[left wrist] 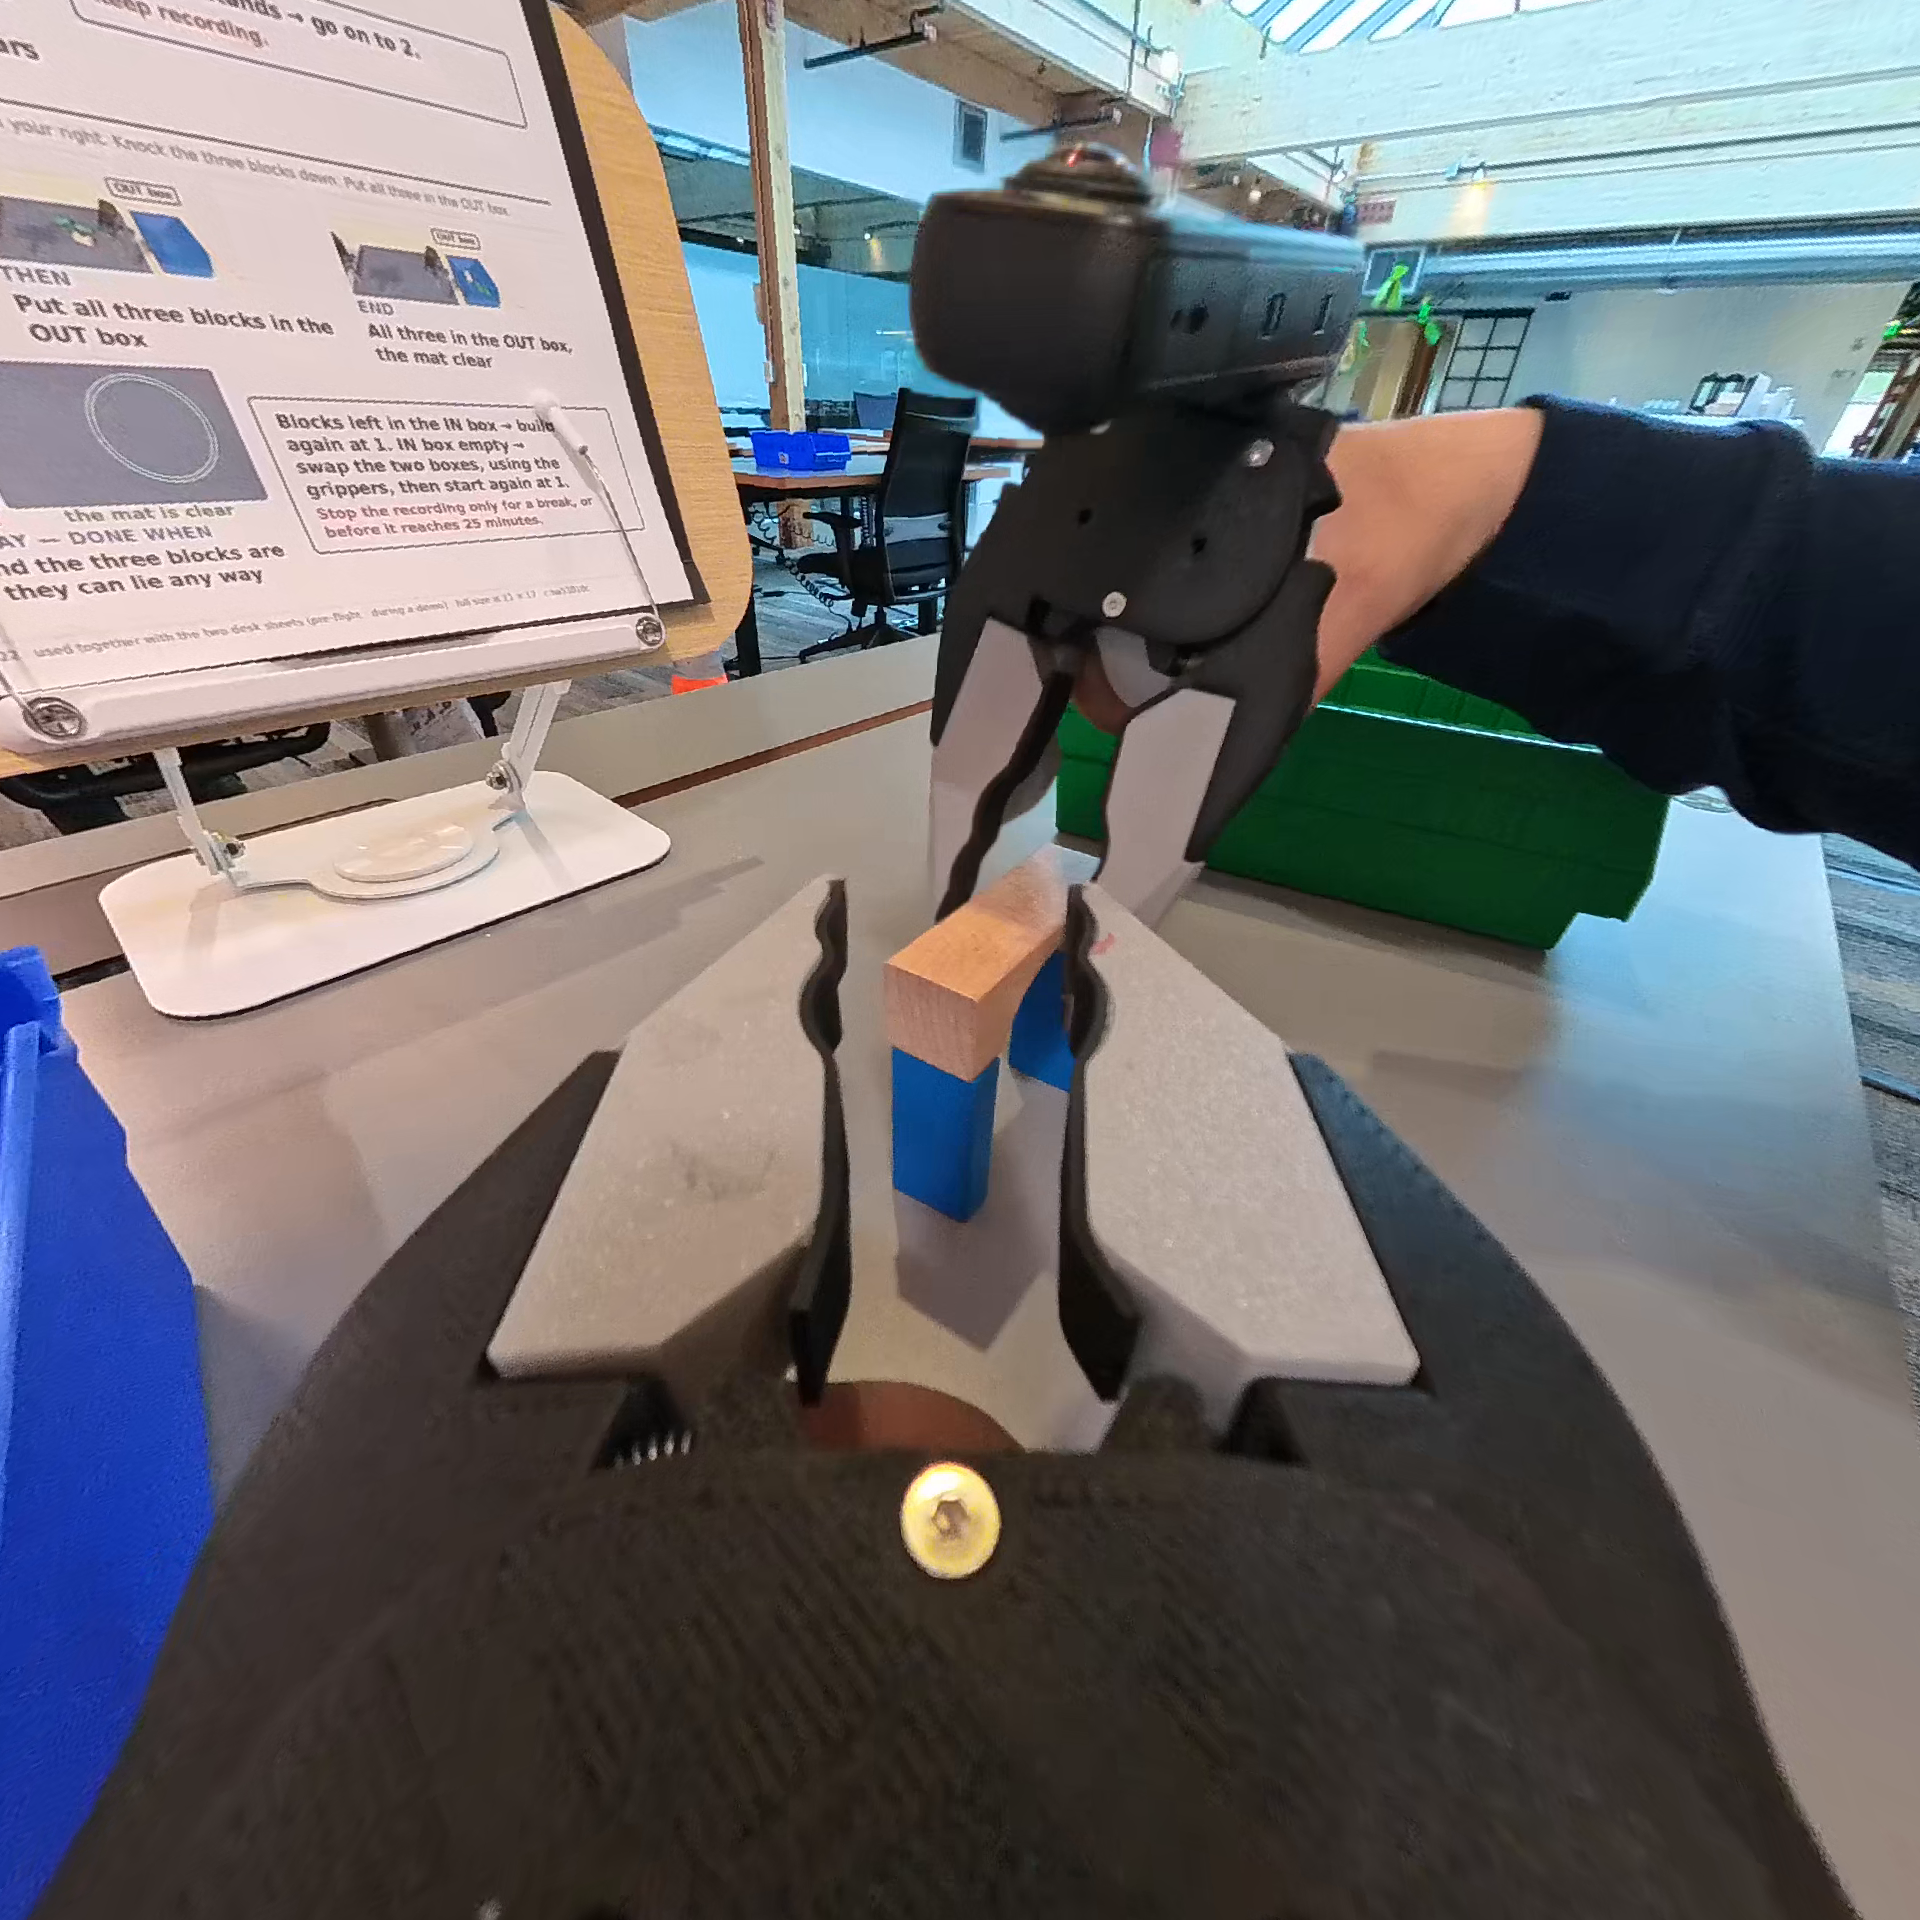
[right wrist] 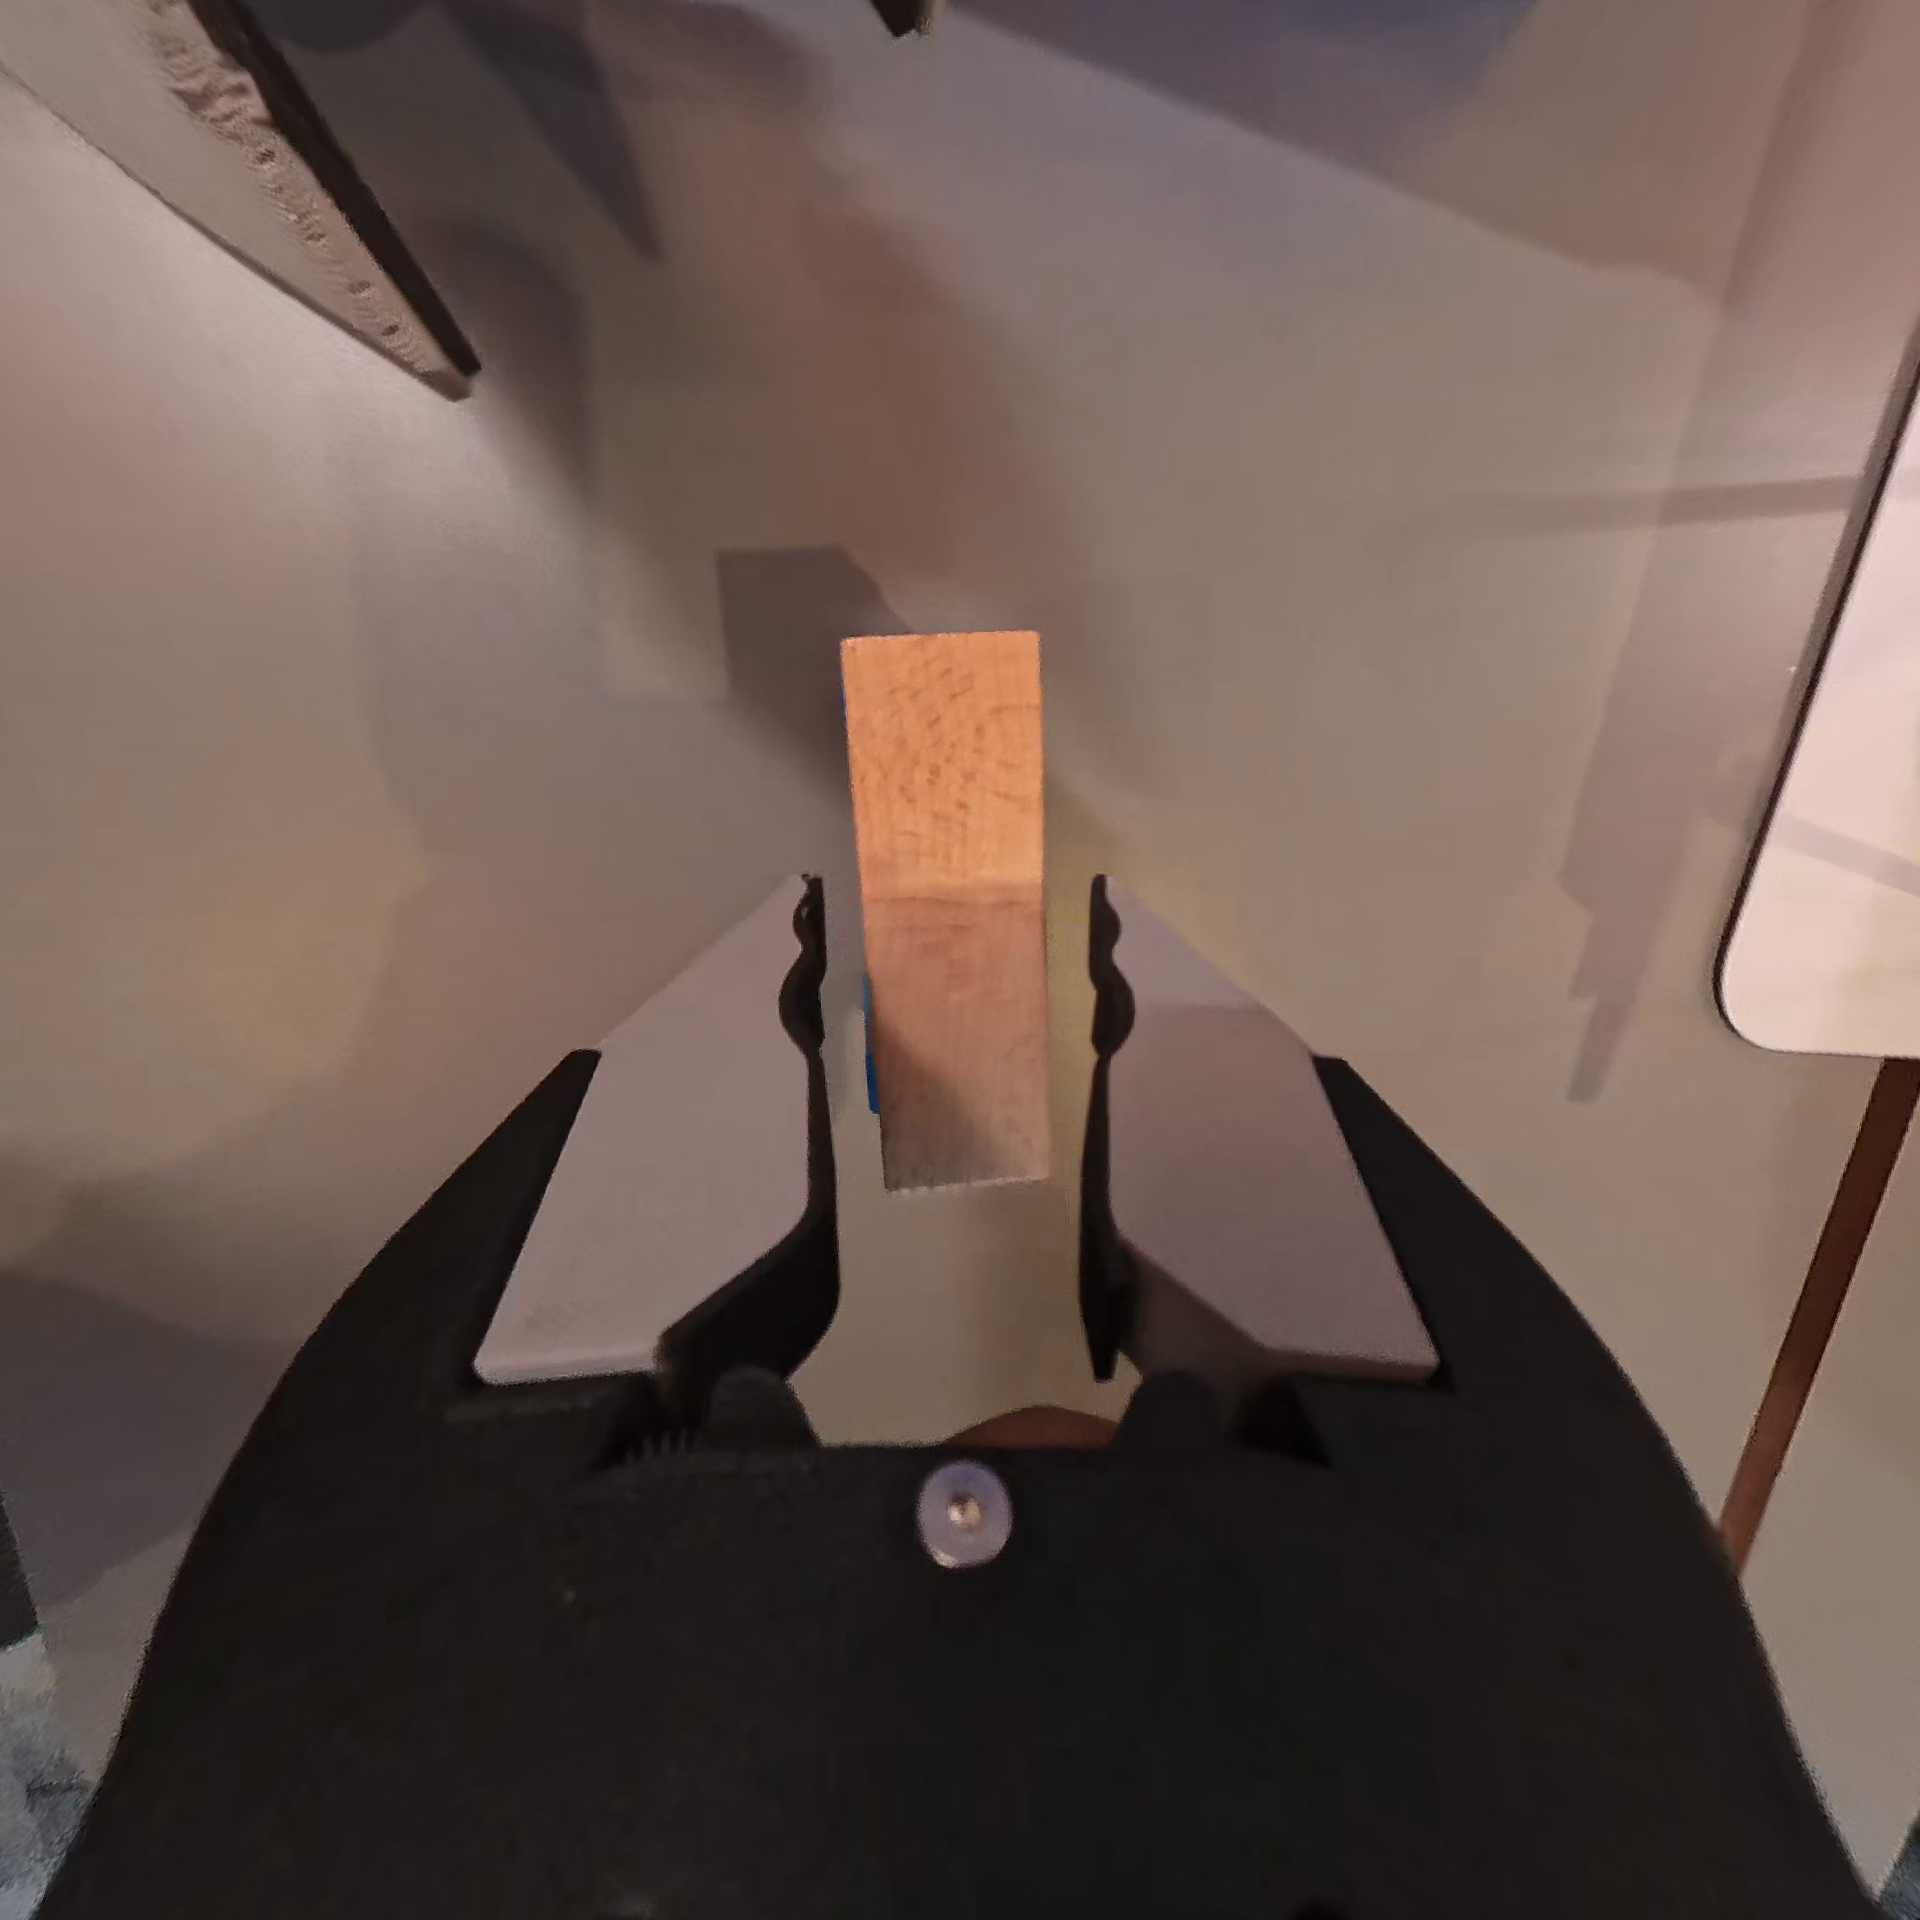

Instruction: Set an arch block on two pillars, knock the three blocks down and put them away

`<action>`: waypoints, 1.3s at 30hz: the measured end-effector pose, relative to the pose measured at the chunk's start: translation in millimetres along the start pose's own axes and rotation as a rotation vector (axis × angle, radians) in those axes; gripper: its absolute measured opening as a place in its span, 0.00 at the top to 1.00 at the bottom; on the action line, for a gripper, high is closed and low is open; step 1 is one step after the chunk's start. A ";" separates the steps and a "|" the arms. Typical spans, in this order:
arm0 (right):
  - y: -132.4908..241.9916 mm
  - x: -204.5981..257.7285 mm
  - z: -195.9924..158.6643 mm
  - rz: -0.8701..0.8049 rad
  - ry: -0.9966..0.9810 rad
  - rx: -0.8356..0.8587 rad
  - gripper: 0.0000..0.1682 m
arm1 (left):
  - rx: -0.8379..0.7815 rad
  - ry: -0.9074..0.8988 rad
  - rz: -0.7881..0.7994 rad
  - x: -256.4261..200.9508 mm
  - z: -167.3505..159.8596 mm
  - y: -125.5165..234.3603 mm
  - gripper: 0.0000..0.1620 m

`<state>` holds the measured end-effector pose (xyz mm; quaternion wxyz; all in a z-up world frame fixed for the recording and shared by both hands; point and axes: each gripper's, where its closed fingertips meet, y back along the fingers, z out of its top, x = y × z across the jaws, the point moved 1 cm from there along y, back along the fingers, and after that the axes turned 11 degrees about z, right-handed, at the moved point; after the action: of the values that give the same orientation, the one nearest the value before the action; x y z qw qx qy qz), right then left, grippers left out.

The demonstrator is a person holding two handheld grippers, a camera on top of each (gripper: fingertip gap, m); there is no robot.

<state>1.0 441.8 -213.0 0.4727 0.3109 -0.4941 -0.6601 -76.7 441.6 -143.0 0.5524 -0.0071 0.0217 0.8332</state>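
Blue bin [left wrist: 73,1351]: smooth plastic, far left, waiting.
Left gripper [left wrist: 951,997]: I hold it spread and empty, foam-faced fingers flanking the near blue pillar [left wrist: 943,1132].
Arch block [left wrist: 971,961]: pale grained wood, resting across both pillars, mid-table.
Right gripper [right wrist: 956,935]: spread around the arch, apparently not touching.
Risk: a stray nudge may topple it early, scattering blocks.

A grey counter [left wrist: 1558,1195] carries two blue pillars [left wrist: 943,1138] upright at centre, a white stand base [left wrist: 343,904] at ten o'clock, a blue bin [left wrist: 73,1351] at eight o'clock, and a green bin [left wrist: 1434,810] at two o'clock.
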 end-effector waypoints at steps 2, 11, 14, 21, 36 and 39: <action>9.7 0.1 1.0 -0.023 -0.012 -0.026 0.69 | 0.005 0.011 0.020 3.5 -0.9 -1.1 0.75; 116.9 14.8 -21.2 -0.615 -0.203 -0.470 0.77 | 0.419 0.062 0.489 68.4 -84.5 -12.8 0.99; 120.4 36.2 -56.2 -0.746 -0.337 -0.530 0.79 | 0.529 0.126 0.432 45.1 -103.8 -26.4 1.00; 70.3 61.7 -130.8 -0.833 -0.601 -0.538 0.82 | 0.528 0.151 0.298 -39.1 -85.7 -98.6 1.00; 46.9 51.7 -130.4 -0.650 -0.728 -0.626 0.65 | 0.459 0.026 0.139 -20.4 -86.2 -73.1 0.76; 17.0 38.7 -104.7 -0.433 -0.693 -0.586 0.66 | 0.483 0.044 0.133 -11.7 -95.3 -70.0 0.76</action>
<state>84.4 367.1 -228.1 0.2004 0.0231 -0.3400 -0.9186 -8.9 453.9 -239.8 0.4814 0.1082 0.2327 0.8381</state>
